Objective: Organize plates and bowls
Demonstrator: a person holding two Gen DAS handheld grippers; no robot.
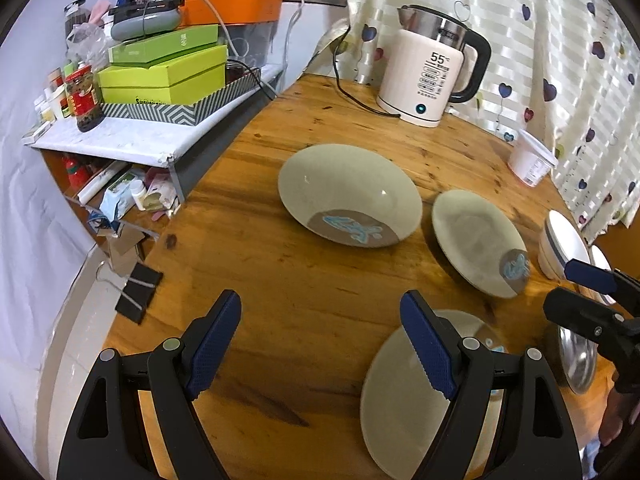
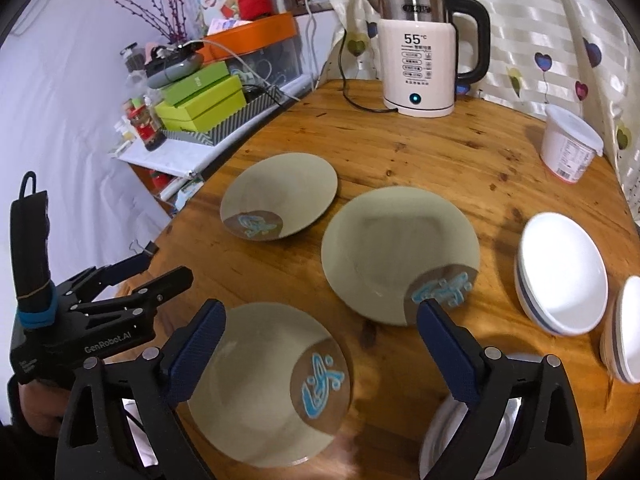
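Right, the round wooden desk [image 2: 440,152] carries three flat grey-green ceramic plates, each with a brown patch and a blue squiggle at the rim. The far plate [image 2: 280,204] sits toward the cluttered shelf, the middle plate [image 2: 396,248] lies just beside it toward the desk's centre, and the near plate [image 2: 260,384] rests close to the desk's front edge, apart from the other two.

The left hand-held gripper [image 1: 320,344] hangs above bare wood with its blue-padded fingers spread wide and nothing between them; its right finger overlaps the near plate [image 1: 400,420] in the left wrist view. The right hand-held gripper [image 2: 320,352] is likewise spread wide and empty, hovering over the near plate, and beneath its right finger sits a shiny metal bowl [image 2: 440,440], only partly in view.

Over on the right side, a white ceramic bowl with a dark blue band [image 2: 564,276] rests on the desk, and a second white banded bowl [image 2: 628,328] sits just beside it at the frame's edge.

At the back stands a white and steel electric kettle [image 2: 420,64] reading 55 degrees, its black cord [image 2: 352,100] trailing off behind. A white plastic tub with a lid [image 2: 568,144] stands near the heart-patterned curtain [image 2: 552,20]. Green boxes [image 2: 200,100] are stacked on the side shelf.
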